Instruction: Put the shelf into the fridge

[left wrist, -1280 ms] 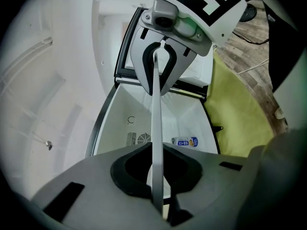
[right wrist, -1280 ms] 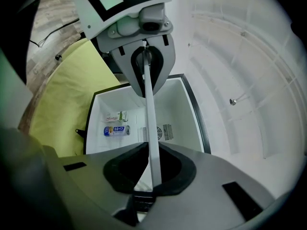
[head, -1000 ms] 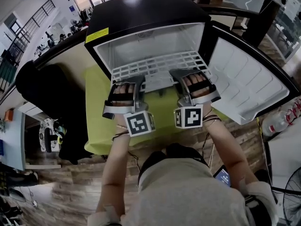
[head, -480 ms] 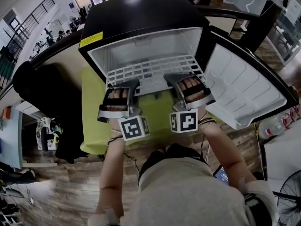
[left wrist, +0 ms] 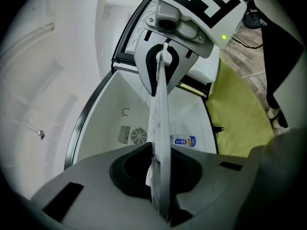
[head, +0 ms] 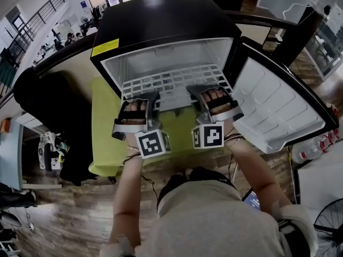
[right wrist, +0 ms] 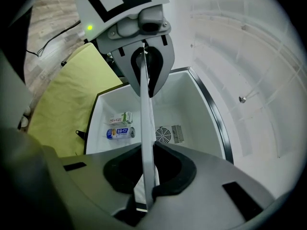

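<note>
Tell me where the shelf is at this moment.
Head view, centre: the white shelf lies partly inside the open fridge, its near edge clamped by the left gripper and right gripper.

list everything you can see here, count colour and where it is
fridge: 1, black outside, white inside, ahead of the person
fridge door: 1, white lining, swung open at right
shelf: 1, white grid, partly inside the fridge
can: 1, blue and white, lying inside the fridge
carton: 1, white and green, beside the can
mat: 1, yellow-green, on the wooden floor by the fridge
left gripper: 1, grey, jaws shut on the shelf's front edge
right gripper: 1, grey, jaws shut on the same edge
</note>
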